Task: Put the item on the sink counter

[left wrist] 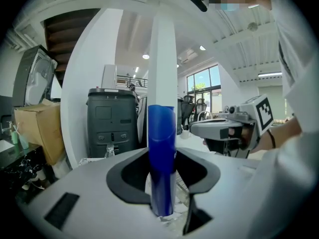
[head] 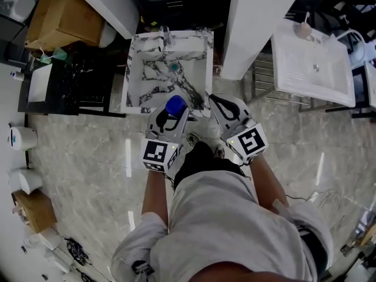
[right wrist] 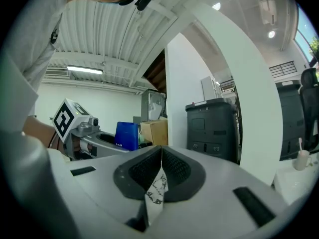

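Observation:
A blue tube-shaped item (head: 175, 105) stands upright between the jaws of my left gripper (head: 174, 114), which is shut on it. In the left gripper view the blue item (left wrist: 162, 158) fills the gap of the left gripper (left wrist: 162, 183) from base to top. Both grippers hover over the near rim of the marble-patterned sink (head: 136, 75). My right gripper (head: 212, 98) is beside it on the right, shut and holding nothing. In the right gripper view its tips (right wrist: 161, 156) meet, and the blue item (right wrist: 126, 135) shows at the left.
The sink has a faucet (head: 167, 38) at its far edge and a drain (head: 174, 67). A white column (head: 258, 22) rises right of it, a white basin (head: 311, 63) farther right. A cardboard box (head: 61, 16) and a dark stand (head: 64, 81) are at left.

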`<state>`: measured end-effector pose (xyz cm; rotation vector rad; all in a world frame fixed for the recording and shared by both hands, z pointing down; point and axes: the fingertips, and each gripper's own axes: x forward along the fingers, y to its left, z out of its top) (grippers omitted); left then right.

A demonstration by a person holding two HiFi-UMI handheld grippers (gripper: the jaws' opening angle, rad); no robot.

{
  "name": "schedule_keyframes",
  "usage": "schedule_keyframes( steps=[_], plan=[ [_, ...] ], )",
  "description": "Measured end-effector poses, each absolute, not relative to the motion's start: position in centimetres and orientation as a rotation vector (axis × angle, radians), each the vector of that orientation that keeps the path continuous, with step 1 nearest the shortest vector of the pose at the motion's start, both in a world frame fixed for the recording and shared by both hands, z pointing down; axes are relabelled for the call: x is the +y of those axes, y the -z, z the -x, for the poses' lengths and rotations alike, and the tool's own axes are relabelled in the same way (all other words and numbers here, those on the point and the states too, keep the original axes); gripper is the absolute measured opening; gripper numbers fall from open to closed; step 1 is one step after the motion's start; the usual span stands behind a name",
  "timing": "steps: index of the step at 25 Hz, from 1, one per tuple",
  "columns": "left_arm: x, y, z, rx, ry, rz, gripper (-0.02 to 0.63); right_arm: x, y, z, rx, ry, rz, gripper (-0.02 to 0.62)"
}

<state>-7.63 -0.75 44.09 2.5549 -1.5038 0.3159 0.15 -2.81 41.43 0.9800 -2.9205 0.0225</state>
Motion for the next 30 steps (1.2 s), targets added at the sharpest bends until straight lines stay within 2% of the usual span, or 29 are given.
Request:
schedule_keyframes(
  steps=[12, 30],
  plan=[
    [-8.7, -45.6, 9.4, -1.232, -0.386, -2.754, 0.164, -9.2, -43.9, 4.0, -2.806, -0.047, -1.037, 0.005],
    [-18.4, -48.5, 8.3, -1.094, -0.428, -2.797, 0.164, -17.9, -47.7, 3.5, -2.733, -0.147, -1.055, 0.005]
  ],
)
